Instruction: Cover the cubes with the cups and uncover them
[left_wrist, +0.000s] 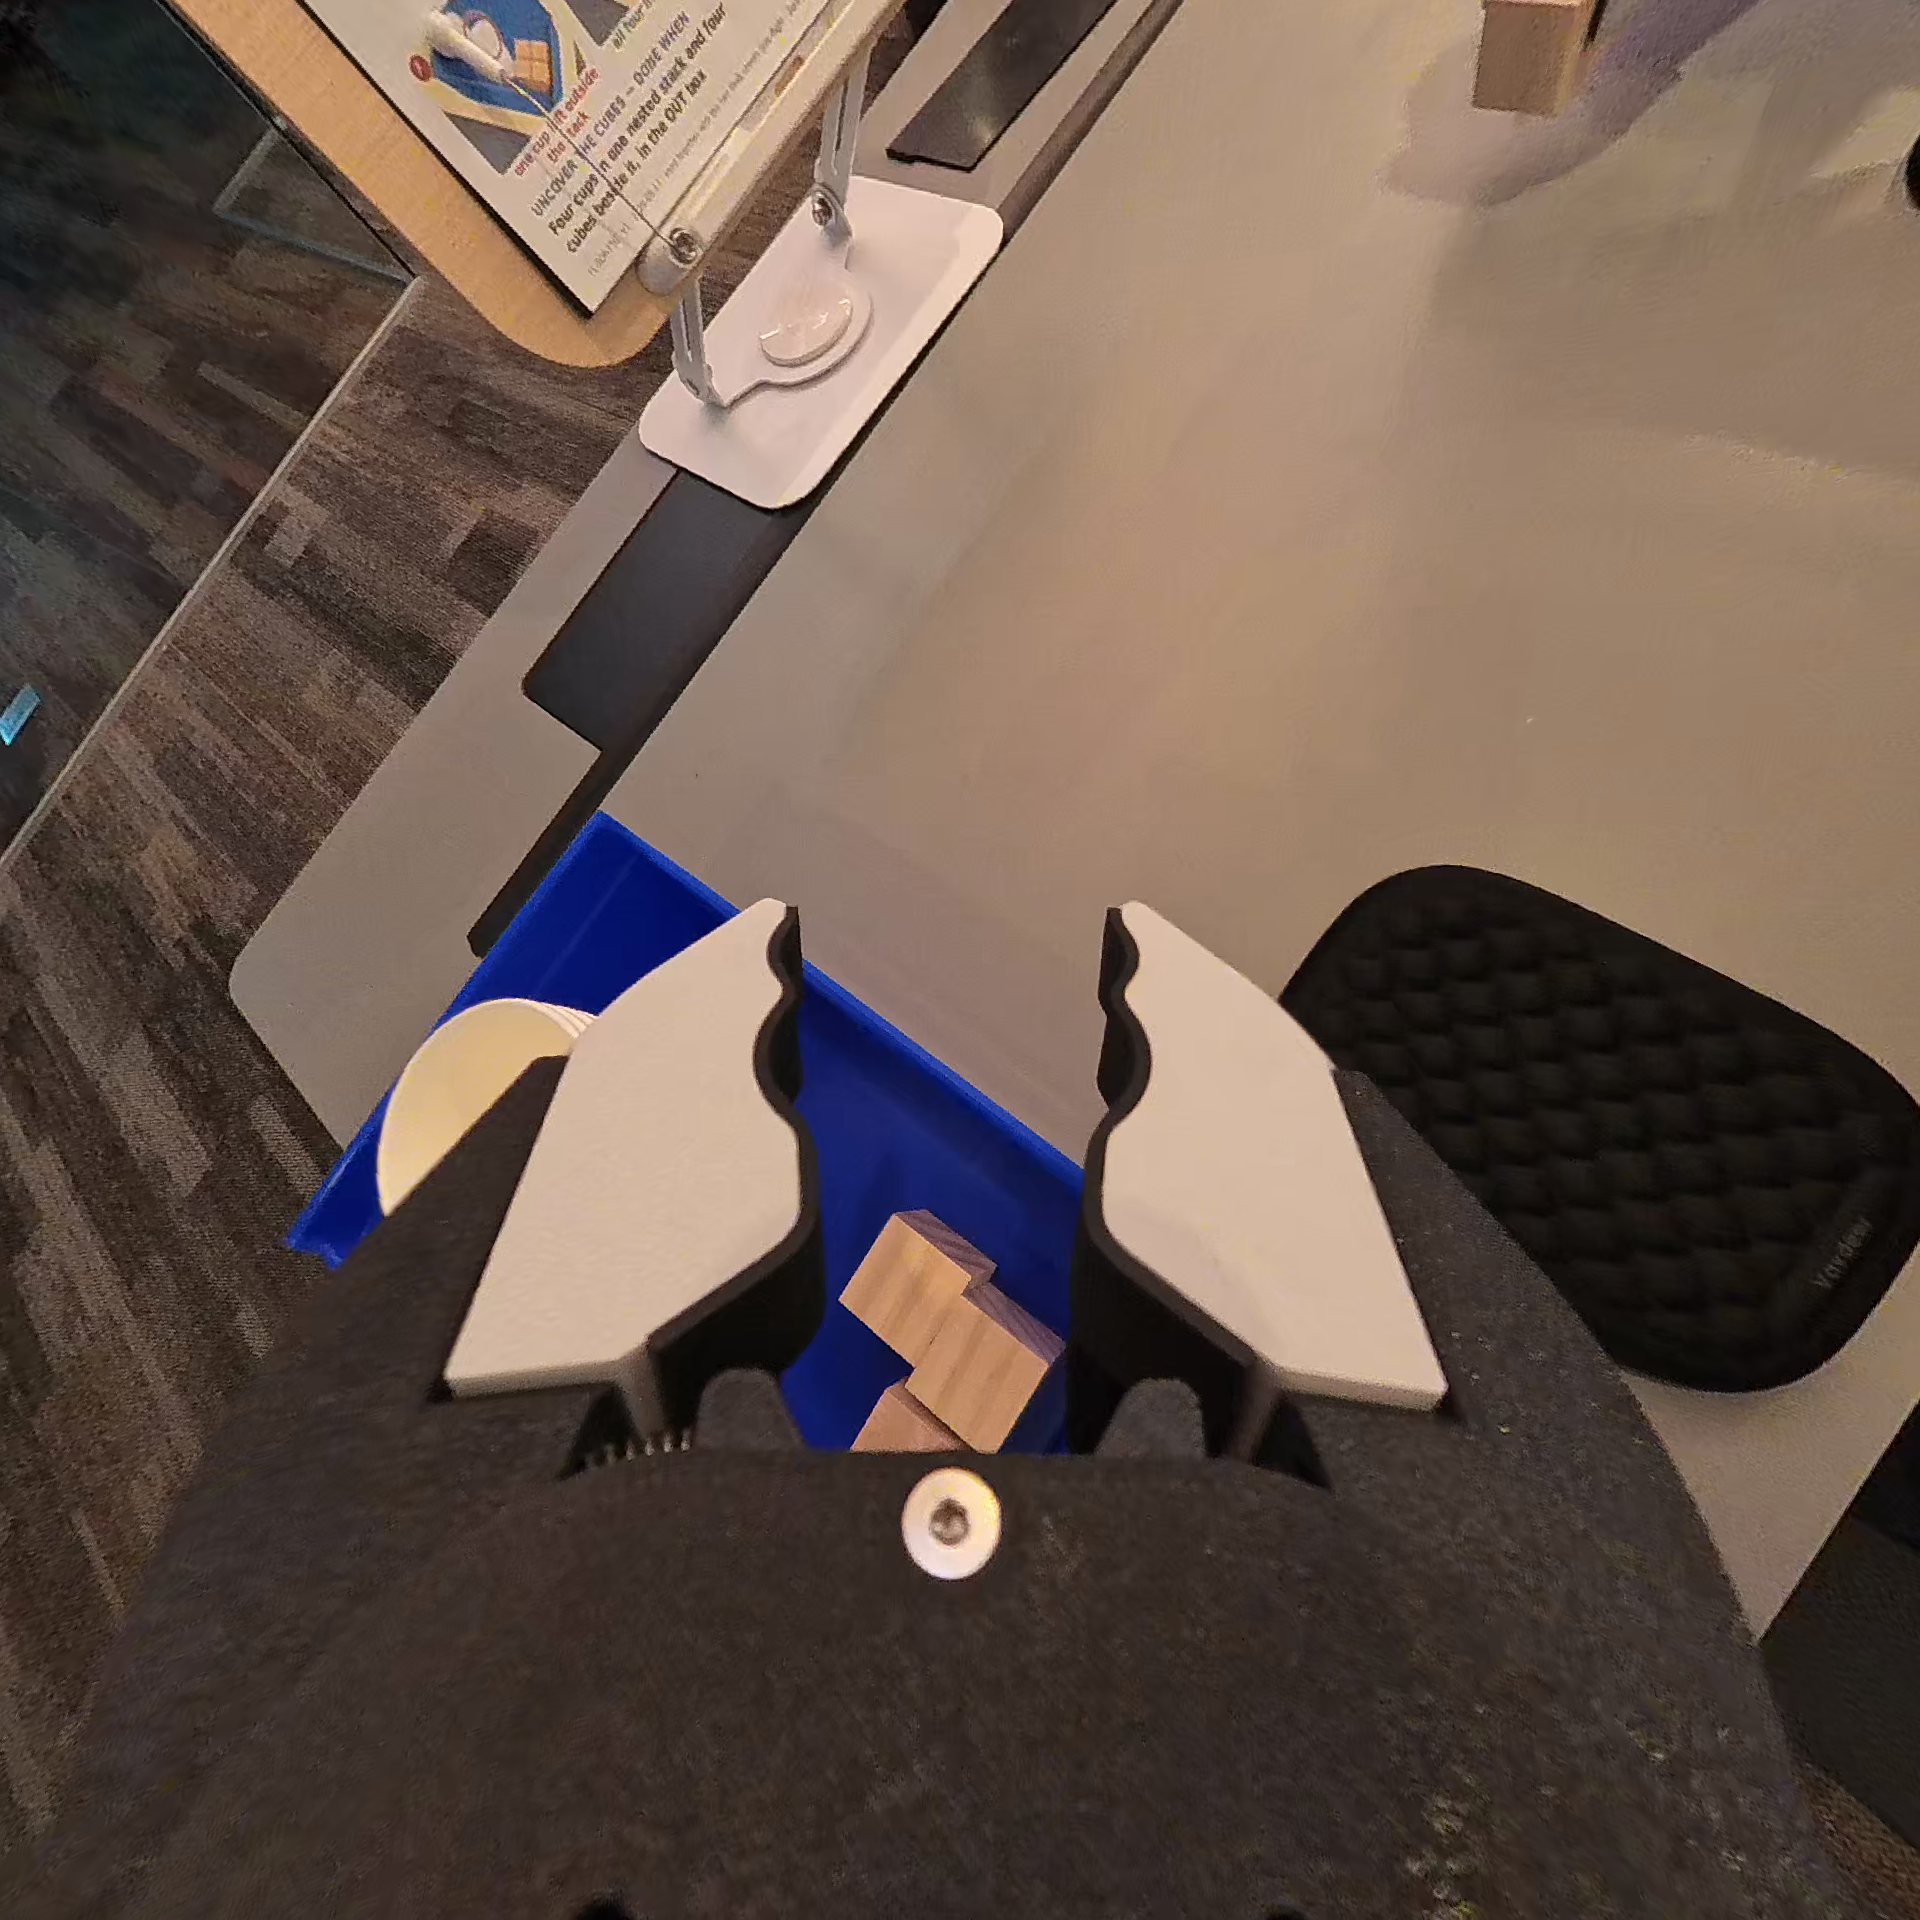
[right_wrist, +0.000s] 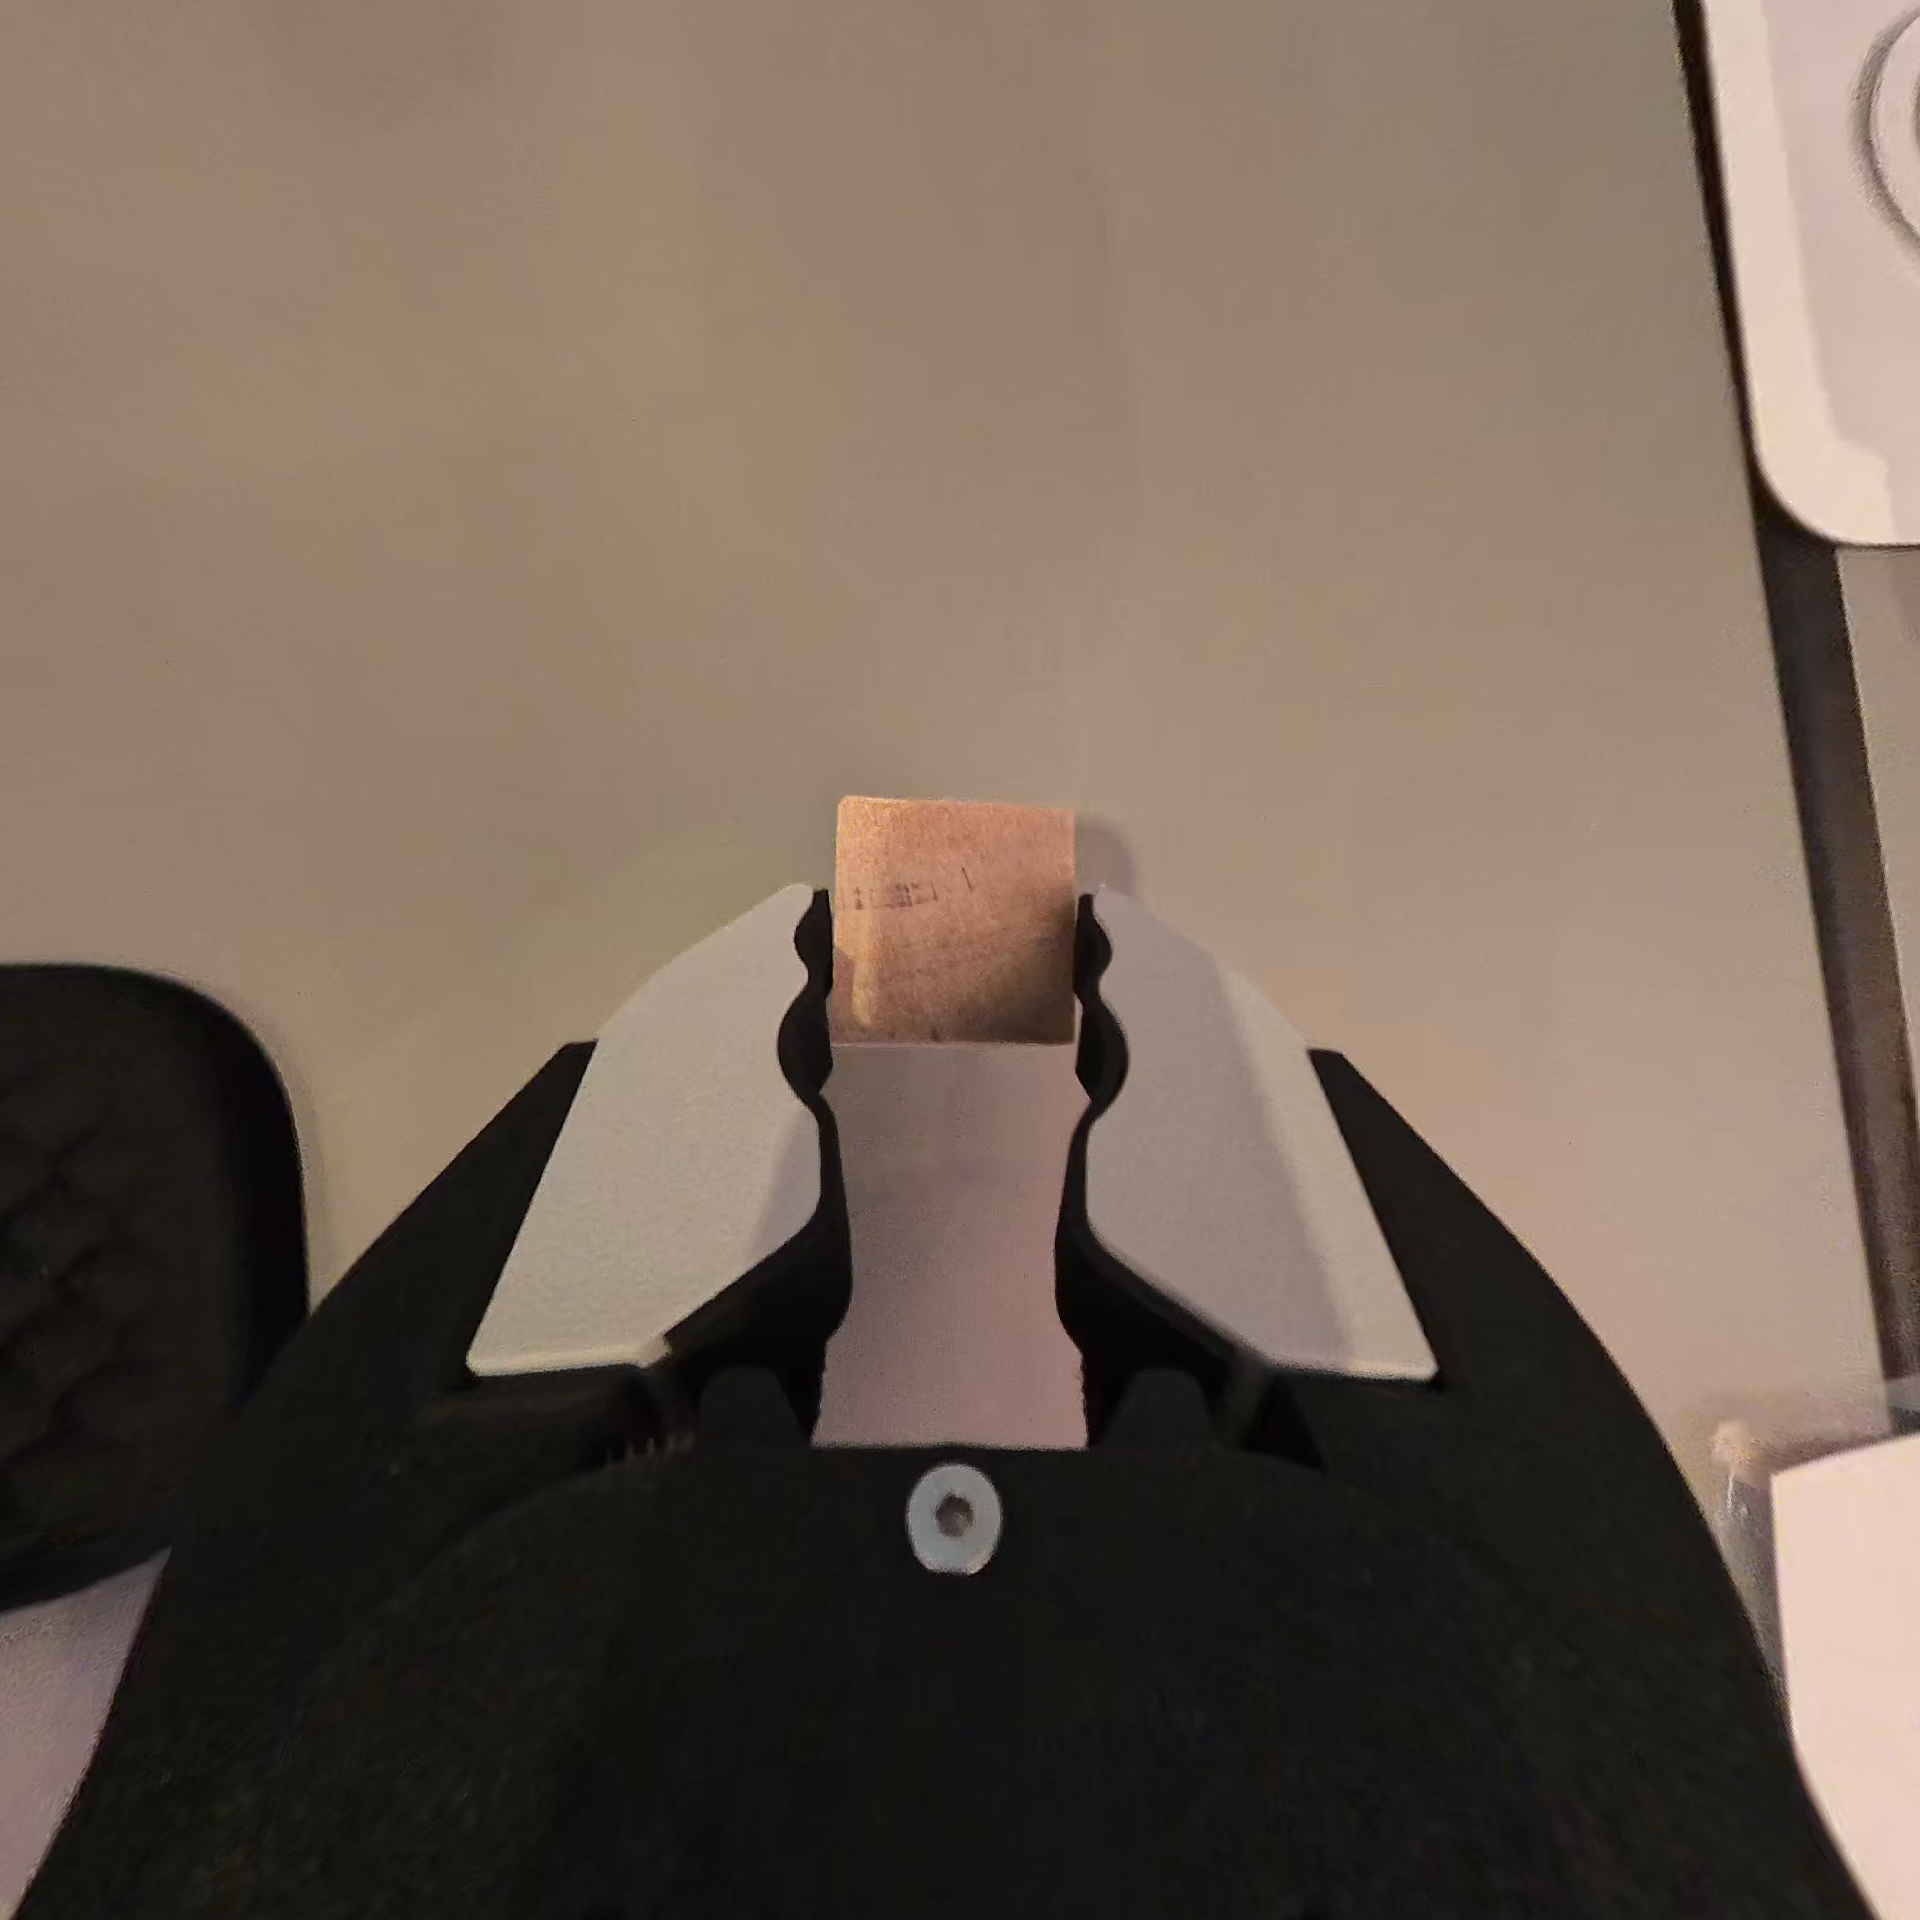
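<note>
In the left wrist view my left gripper (left_wrist: 951, 925) is open and empty. It hovers over a blue bin (left_wrist: 935, 1122) at the table's left edge. Several wooden cubes (left_wrist: 956, 1309) lie in the bin between my fingers. A stack of white cups (left_wrist: 457, 1101) lies in the bin's left part, half hidden by my left finger. In the right wrist view my right gripper (right_wrist: 954, 914) is shut on a wooden cube (right_wrist: 954, 935), low over the grey table (right_wrist: 727, 468). That cube also shows far off in the left wrist view (left_wrist: 1527, 52).
A black textured mat (left_wrist: 1621, 1122) lies on the table right of the bin and shows at the left of the right wrist view (right_wrist: 125, 1247). An instruction board (left_wrist: 582, 125) stands on a white base plate (left_wrist: 831, 353) at the table's far edge. Carpet floor (left_wrist: 156, 727) lies beyond.
</note>
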